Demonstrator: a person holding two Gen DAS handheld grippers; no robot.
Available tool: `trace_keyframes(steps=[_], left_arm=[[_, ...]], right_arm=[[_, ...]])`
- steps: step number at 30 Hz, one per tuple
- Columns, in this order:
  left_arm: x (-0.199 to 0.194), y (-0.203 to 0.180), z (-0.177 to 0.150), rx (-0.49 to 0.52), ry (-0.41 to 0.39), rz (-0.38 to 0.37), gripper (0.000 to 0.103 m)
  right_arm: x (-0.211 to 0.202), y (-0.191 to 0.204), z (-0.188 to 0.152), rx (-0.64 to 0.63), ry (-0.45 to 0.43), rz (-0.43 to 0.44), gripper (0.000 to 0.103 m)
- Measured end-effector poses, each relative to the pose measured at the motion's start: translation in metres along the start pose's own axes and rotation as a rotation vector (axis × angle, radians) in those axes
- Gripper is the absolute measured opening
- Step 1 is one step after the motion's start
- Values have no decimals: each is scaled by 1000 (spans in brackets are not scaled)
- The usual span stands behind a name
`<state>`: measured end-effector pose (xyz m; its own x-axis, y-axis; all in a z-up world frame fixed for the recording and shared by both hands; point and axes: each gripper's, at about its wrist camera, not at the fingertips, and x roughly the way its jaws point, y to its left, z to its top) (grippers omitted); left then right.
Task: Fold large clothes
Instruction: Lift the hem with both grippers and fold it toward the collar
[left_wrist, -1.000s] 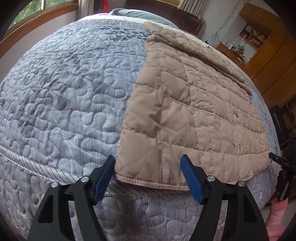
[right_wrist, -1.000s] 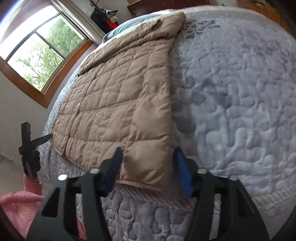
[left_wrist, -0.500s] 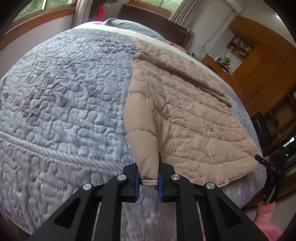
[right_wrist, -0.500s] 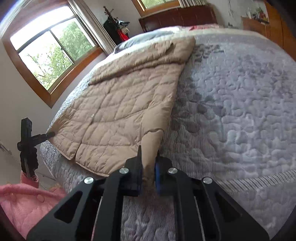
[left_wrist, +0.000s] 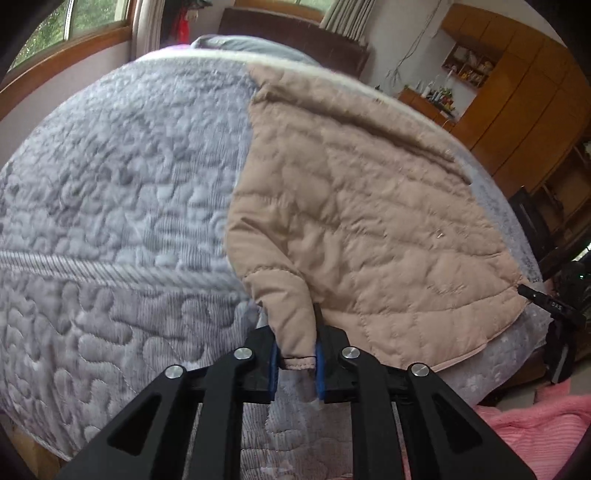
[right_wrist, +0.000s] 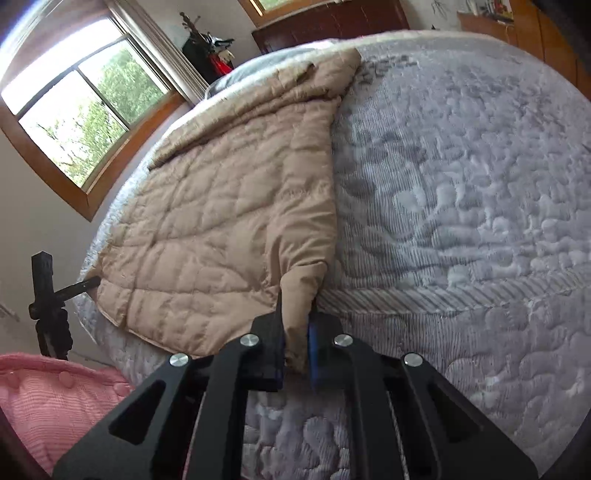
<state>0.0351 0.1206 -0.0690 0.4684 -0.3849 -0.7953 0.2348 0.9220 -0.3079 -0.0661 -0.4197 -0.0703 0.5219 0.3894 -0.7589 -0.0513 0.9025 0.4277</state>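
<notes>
Now that both sets of jaws have just closed, the left hand-held gripper (left_wrist: 295, 356) is clamped on one hem corner of the tan quilted jacket (left_wrist: 362, 229) and the right hand-held gripper (right_wrist: 295, 350) on the other, where a second ago they stood apart around flat fabric. Jacket lies on the bed (left_wrist: 110, 221), hem at its near edge, both corners pinched up. Judgement: grasp complete; fold can start.

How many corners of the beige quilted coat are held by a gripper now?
2. The left gripper is shut on one hem corner of the beige quilted coat; the right gripper on the other.
</notes>
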Motion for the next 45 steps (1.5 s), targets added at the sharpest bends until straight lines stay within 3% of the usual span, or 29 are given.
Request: trace_keyframes(steps=[3, 10, 22, 26, 31, 37, 45], left_arm=[[-24, -5, 22, 14, -78, -58, 15], [-43, -13, 97, 34, -177, -55, 15], [5, -27, 256, 81, -267, 19, 15], [44, -21, 298, 54, -240, 37, 15], [101, 2, 338, 7, -168, 74, 15], [166, 24, 365, -42, -66, 104, 15], [227, 46, 374, -110, 26, 115, 19]], right_arm=[[-23, 13, 15, -31, -51, 26, 8], [-52, 42, 86, -134, -135, -6, 8], [-24, 38, 241, -91, -109, -19, 8], [12, 14, 294, -13, -62, -11, 8], [64, -18, 337, 82, 3, -18, 8], [121, -42, 370, 152, 74, -32, 8], [166, -67, 379, 224, 141, -69, 9]])
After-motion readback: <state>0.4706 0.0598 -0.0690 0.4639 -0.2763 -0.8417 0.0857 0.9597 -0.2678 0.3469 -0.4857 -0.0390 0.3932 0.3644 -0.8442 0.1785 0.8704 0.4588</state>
